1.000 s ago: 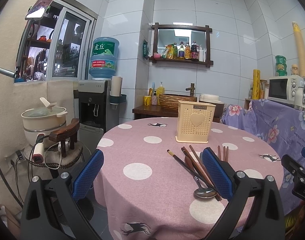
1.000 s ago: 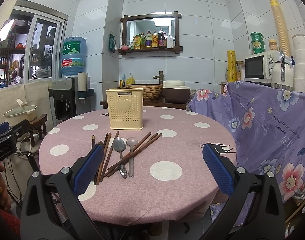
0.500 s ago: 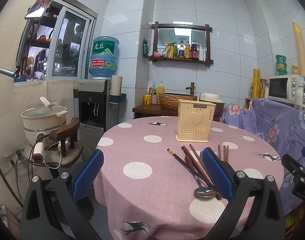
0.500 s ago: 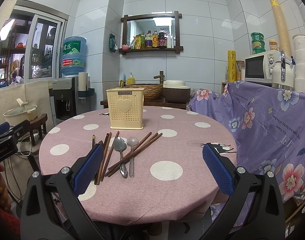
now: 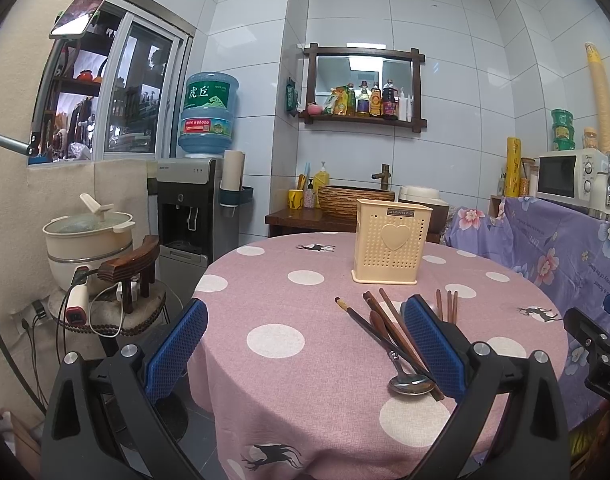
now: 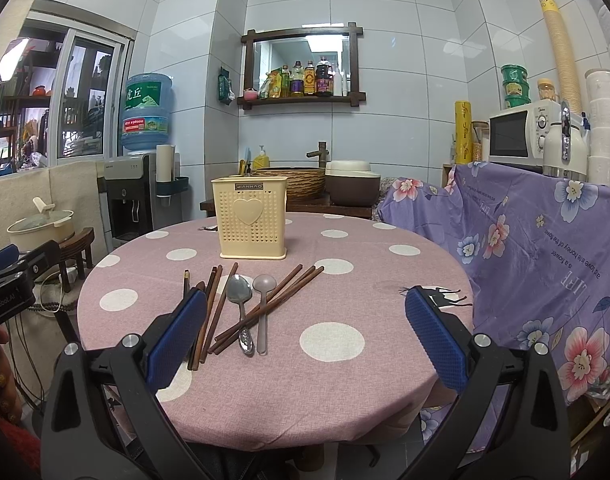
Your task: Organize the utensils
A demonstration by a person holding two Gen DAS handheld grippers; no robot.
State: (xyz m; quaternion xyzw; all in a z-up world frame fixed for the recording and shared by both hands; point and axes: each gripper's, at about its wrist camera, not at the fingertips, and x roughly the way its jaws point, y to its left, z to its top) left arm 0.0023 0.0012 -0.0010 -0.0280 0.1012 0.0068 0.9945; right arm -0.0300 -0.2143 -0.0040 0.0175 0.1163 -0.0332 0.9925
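Utensils on table, just ahead of right tongs, left-side.

One cream holder on the table — two spoons: a metal spoon and a translucent spoon. Brown chopsticks overlap — exact count unclear.

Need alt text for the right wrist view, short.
Open right claw hovers over a pink polka-dot table with loose brown chopsticks, a metal spoon and a pale spoon, in front of a cream utensil holder.
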